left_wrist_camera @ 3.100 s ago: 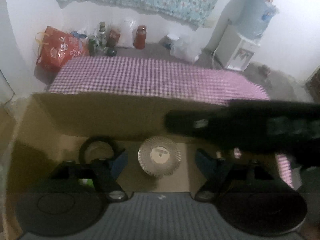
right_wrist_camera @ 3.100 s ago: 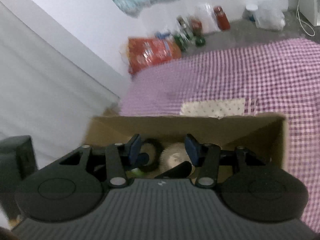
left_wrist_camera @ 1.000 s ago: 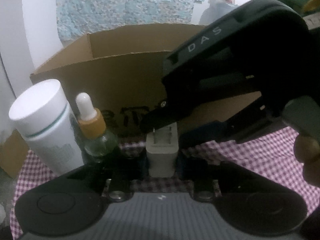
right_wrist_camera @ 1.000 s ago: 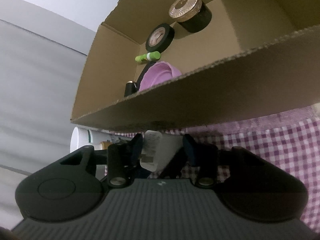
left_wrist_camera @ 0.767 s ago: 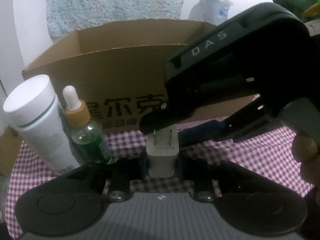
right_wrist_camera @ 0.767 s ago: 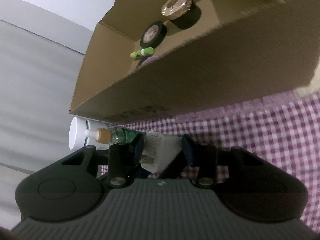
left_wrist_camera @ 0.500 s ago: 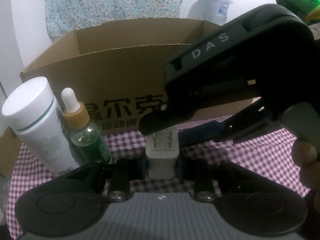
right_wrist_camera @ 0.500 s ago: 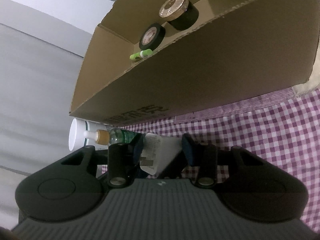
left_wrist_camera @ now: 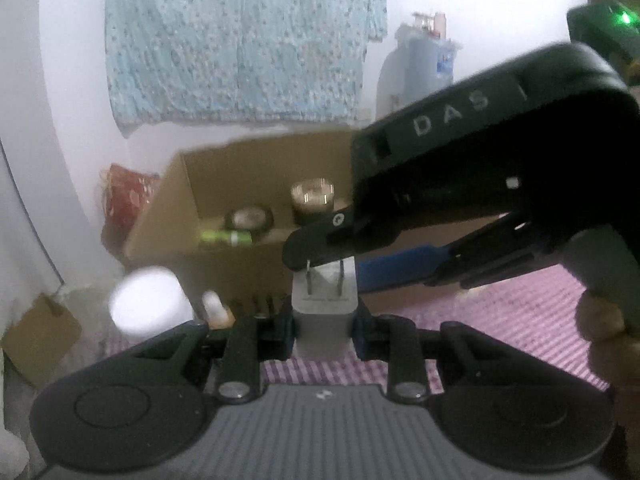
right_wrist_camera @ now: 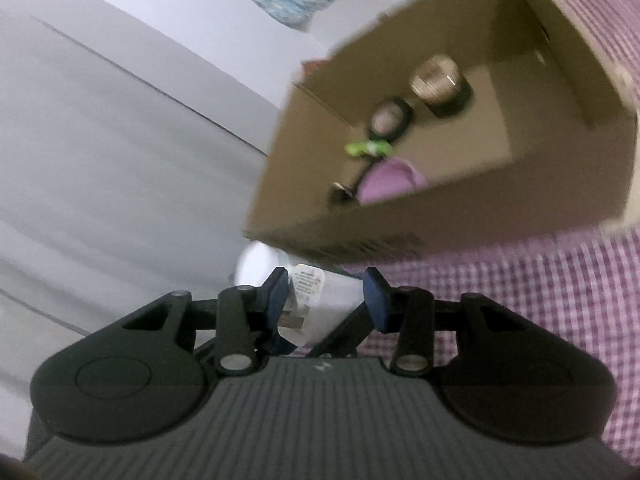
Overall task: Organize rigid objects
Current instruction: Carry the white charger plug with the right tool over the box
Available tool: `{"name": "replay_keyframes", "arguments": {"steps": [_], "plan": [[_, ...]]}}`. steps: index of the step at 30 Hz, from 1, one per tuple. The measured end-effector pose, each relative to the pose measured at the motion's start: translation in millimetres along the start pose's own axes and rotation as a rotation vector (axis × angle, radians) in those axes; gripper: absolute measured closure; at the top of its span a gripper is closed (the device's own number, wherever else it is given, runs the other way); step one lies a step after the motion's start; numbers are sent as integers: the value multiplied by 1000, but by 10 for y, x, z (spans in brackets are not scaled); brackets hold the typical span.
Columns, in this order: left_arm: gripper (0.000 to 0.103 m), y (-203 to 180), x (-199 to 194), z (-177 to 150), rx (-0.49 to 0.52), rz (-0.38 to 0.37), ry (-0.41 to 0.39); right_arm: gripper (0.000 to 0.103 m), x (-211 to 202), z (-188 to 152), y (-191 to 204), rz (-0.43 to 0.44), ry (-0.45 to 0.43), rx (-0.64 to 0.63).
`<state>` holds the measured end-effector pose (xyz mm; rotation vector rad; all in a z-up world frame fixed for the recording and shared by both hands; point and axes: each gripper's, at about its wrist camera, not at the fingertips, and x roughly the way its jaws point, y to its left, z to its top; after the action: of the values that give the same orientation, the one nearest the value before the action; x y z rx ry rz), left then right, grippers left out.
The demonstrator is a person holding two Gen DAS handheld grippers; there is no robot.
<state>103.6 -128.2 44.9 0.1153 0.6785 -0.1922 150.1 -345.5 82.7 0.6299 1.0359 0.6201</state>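
— Where's the charger (left_wrist_camera: 323, 307)?
— Clamped in the left tool (left_wrist_camera: 323, 326), prongs up, just before the box (left_wrist_camera: 168, 200); the right tool (right_wrist_camera: 326, 294) pinches it too, above the checked cloth (right_wrist_camera: 540, 288).

White charger (left_wrist_camera: 323, 312), brown cardboard box (right_wrist_camera: 472, 216), purple-and-white checked tablecloth (right_wrist_camera: 540, 280), pale blue floral cloth (left_wrist_camera: 240, 40).

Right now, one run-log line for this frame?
left gripper: shut on white charger | right gripper: shut on same charger | cardboard box: ahead, holding items | charger: not yet in box
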Motion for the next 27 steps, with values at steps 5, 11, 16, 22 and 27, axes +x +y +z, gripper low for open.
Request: {"name": "replay_keyframes", "arguments": {"steps": [5, 11, 16, 22, 27], "plan": [[75, 78, -38, 375, -2, -14, -33, 62, -124, 289, 248, 39, -41, -65], [75, 177, 407, 863, -13, -36, 34, 62, -2, 878, 207, 30, -27, -67], [75, 202, 1023, 1137, -30, -38, 150, 62, 292, 1389, -23, -32, 32, -16], [75, 309, 1613, 1231, -100, -37, 293, 62, 709, 1729, -368, -99, 117, 42], [75, 421, 1946, 1194, -161, -31, 387, 62, 994, 1765, -568, -135, 170, 66]]}}
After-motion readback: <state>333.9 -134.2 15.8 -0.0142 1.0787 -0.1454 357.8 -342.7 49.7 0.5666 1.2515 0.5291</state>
